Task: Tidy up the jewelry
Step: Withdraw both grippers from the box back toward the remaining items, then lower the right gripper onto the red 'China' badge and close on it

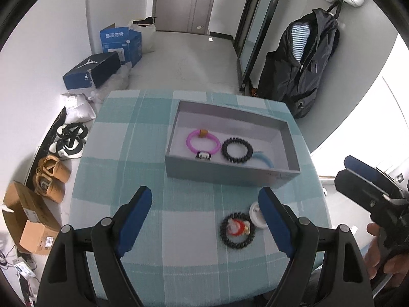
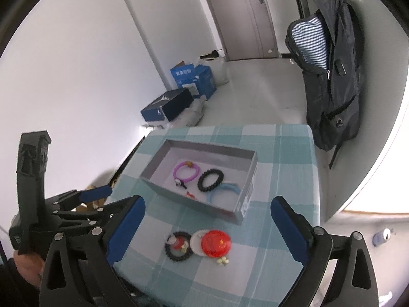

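Note:
A grey open box sits on the checked tablecloth. It holds a pink bracelet, a black beaded bracelet and a light blue bracelet. In front of the box lie another black beaded bracelet with small charms inside it, a white disc and a red round piece. My left gripper is open and empty above the near cloth. My right gripper is open and empty above these loose pieces.
The table has edges close on all sides. Shoes and cardboard boxes lie on the floor to the left. A black backpack hangs at the back right. Blue boxes stand by the wall.

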`<action>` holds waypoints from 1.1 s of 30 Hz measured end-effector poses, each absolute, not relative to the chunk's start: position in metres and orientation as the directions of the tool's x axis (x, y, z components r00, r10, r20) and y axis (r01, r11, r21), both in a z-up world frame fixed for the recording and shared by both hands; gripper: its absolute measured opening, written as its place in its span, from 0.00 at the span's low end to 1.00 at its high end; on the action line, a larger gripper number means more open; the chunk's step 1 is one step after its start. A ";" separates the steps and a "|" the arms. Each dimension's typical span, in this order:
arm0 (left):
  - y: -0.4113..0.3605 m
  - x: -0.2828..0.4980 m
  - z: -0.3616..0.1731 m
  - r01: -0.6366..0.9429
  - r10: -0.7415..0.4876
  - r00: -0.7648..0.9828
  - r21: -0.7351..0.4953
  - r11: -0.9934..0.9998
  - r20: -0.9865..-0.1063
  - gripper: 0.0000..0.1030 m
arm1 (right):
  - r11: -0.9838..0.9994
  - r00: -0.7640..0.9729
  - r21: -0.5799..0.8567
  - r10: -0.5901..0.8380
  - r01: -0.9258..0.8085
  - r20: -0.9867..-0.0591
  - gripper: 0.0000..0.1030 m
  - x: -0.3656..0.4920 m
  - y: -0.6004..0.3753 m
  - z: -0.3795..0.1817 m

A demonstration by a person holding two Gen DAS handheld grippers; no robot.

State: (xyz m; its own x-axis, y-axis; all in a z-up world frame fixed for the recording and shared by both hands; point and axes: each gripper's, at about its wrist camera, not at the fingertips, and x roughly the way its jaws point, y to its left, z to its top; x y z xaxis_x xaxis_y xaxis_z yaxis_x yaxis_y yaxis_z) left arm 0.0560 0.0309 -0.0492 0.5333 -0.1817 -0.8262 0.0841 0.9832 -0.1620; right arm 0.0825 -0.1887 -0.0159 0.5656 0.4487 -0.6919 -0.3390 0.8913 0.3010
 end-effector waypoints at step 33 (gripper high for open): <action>0.041 0.047 -0.097 0.069 -0.192 0.414 -0.179 0.981 -0.890 0.80 | 0.897 0.309 0.270 0.382 -0.349 -0.871 0.69 0.098 -0.159 -0.113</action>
